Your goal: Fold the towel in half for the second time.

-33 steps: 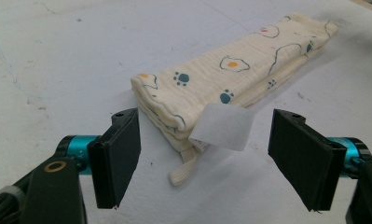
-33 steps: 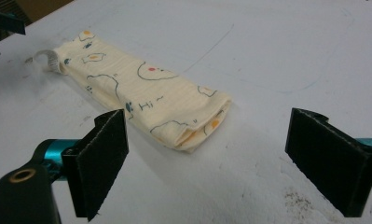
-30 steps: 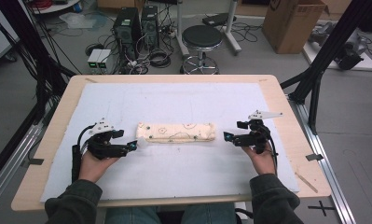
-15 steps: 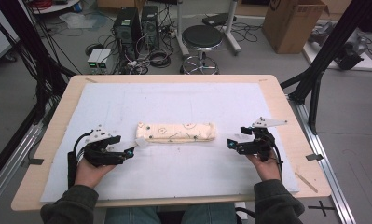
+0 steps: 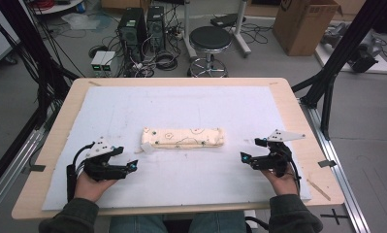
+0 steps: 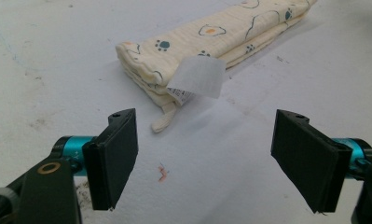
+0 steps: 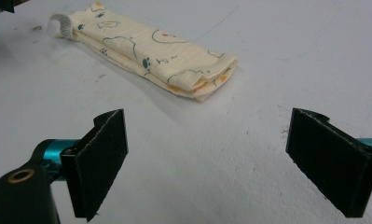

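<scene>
Currently, the folded cloth [image 5: 183, 138] lies flat at the middle of the white mat [image 5: 191, 104] covering the desk [image 5: 298, 111], long axis running left to right. Its white label [image 6: 196, 77] projects from the left end. The left tongs [image 5: 131, 166] rest near the left, near side of the cloth, jaws spread wide, gripping nothing, apart from the cloth. The right tongs [image 5: 244, 158] sit to the right of the cloth's right end, jaws likewise wide open and empty, clear of the fabric. A hand [image 5: 91, 184] holds each tool at the desk's near edge.
</scene>
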`<control>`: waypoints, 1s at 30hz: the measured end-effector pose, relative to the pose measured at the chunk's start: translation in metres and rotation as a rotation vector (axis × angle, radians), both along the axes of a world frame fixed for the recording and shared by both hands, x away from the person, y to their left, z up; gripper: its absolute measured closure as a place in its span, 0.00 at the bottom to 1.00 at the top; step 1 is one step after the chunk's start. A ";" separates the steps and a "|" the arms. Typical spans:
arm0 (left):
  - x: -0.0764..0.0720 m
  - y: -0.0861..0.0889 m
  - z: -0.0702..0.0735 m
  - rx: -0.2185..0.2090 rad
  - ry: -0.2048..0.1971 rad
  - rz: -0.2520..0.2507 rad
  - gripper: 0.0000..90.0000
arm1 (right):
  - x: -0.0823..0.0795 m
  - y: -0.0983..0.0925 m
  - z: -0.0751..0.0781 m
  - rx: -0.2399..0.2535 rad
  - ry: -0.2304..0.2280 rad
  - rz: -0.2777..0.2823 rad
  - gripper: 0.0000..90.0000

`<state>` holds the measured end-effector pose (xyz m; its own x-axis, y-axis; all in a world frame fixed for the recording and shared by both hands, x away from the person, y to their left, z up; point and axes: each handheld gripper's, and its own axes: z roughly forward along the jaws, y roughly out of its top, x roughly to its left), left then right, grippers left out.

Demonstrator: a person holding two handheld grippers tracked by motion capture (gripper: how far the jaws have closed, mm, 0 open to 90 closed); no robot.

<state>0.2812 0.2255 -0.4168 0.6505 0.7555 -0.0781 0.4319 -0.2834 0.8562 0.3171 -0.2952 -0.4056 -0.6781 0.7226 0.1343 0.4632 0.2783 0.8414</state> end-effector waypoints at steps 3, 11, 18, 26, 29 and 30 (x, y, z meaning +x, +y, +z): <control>-0.004 0.001 0.000 0.001 -0.006 0.001 0.26 | -0.004 -0.003 -0.001 -0.001 -0.005 -0.001 0.13; -0.014 0.004 -0.001 -0.002 -0.015 0.001 0.26 | -0.016 -0.011 -0.004 -0.004 -0.005 -0.020 0.13; -0.021 0.006 -0.002 0.000 -0.023 0.004 0.26 | -0.025 -0.017 -0.007 -0.007 -0.004 -0.028 0.13; -0.027 0.006 -0.004 0.007 -0.020 0.002 0.26 | -0.033 -0.021 -0.010 -0.014 -0.003 -0.030 0.13; -0.030 0.007 -0.004 0.004 -0.016 -0.004 0.26 | -0.037 -0.023 -0.011 -0.012 0.005 -0.033 0.13; -0.032 0.008 -0.004 0.006 -0.018 -0.004 0.26 | -0.038 -0.024 -0.011 -0.012 0.002 -0.034 0.13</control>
<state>0.2497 0.2331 -0.4209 0.6546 0.7534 -0.0623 0.4158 -0.2900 0.8620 0.2790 -0.3189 -0.4168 -0.6528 0.7469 0.1266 0.4740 0.2724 0.8373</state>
